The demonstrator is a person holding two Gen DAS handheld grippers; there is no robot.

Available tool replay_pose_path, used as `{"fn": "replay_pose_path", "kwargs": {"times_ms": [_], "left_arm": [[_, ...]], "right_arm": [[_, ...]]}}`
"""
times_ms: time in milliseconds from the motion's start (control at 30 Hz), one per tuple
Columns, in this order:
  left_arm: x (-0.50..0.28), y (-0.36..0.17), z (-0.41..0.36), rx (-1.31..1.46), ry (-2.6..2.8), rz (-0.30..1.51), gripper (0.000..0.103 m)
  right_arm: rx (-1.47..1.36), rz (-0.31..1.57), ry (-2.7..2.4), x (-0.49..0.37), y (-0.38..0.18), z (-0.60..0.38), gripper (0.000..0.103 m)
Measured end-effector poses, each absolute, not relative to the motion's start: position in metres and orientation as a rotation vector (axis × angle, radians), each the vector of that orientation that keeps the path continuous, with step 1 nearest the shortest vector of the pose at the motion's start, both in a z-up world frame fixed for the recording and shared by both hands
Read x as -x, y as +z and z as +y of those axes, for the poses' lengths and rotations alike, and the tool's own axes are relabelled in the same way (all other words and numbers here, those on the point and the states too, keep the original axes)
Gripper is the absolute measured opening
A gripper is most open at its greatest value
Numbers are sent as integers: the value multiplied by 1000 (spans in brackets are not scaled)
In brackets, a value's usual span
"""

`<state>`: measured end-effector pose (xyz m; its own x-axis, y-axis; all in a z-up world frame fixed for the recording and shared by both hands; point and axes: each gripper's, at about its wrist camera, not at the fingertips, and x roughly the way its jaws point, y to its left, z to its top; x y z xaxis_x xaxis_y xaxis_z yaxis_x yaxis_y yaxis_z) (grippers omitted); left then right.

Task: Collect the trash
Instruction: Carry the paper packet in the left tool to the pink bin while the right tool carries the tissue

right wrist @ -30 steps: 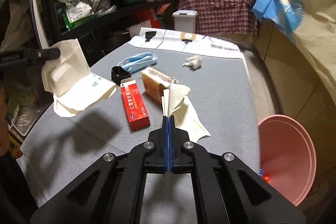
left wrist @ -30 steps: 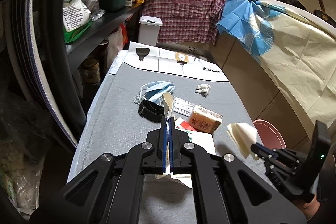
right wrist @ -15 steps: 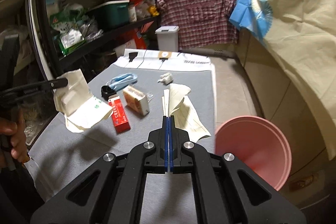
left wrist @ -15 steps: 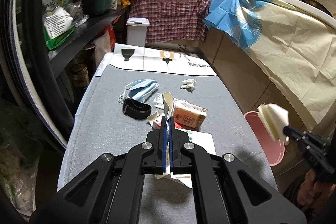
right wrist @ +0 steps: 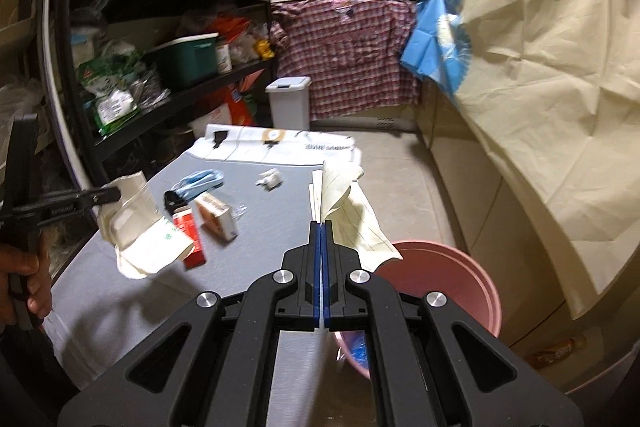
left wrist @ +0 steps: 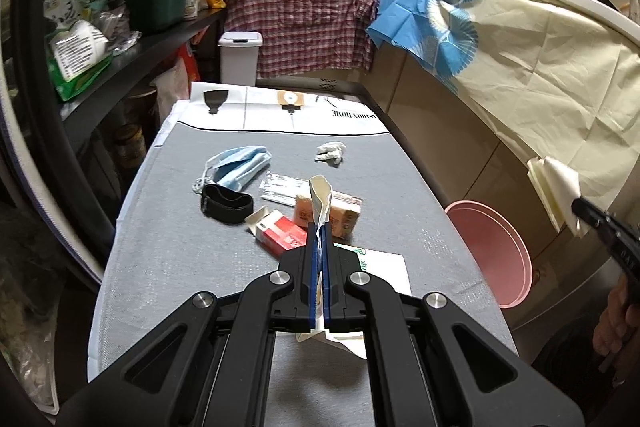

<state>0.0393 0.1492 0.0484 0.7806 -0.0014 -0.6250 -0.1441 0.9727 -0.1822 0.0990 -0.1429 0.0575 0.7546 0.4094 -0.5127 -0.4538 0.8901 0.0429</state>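
Note:
My left gripper (left wrist: 319, 227) is shut on a cream paper bag (left wrist: 320, 199) and holds it above the grey table (left wrist: 168, 251); it also shows in the right wrist view (right wrist: 136, 227). My right gripper (right wrist: 321, 227) is shut on a folded sheet of lined cream paper (right wrist: 344, 203), held up above the rim of the pink bin (right wrist: 460, 283). That paper shows in the left wrist view (left wrist: 556, 187), beyond the pink bin (left wrist: 492, 251). On the table lie a red box (left wrist: 280, 233), an orange packet (left wrist: 344, 215), a blue face mask (left wrist: 240, 171), a black band (left wrist: 226, 203) and a crumpled tissue (left wrist: 330, 151).
A dark shelf rack (left wrist: 120, 51) full of goods runs along the table's left side. A white lidded bin (left wrist: 240, 57) stands at the far end. Cloth-draped counters (left wrist: 520, 75) line the right. The pink bin stands on the floor beside the table's right edge.
My right gripper has carried the lined paper rightwards off the table and upwards, to above the pink bin. My left gripper keeps hold of the paper bag.

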Motion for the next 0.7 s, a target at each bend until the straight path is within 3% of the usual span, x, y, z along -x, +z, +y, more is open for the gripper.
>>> {"fn": "replay_pose_path", "kwargs": {"times_ms": [700], "left_arm": [[-78,56,82,184,-6,677,2]], "right_arm": [[-38,571,342,-134,28,-218,1]]}}
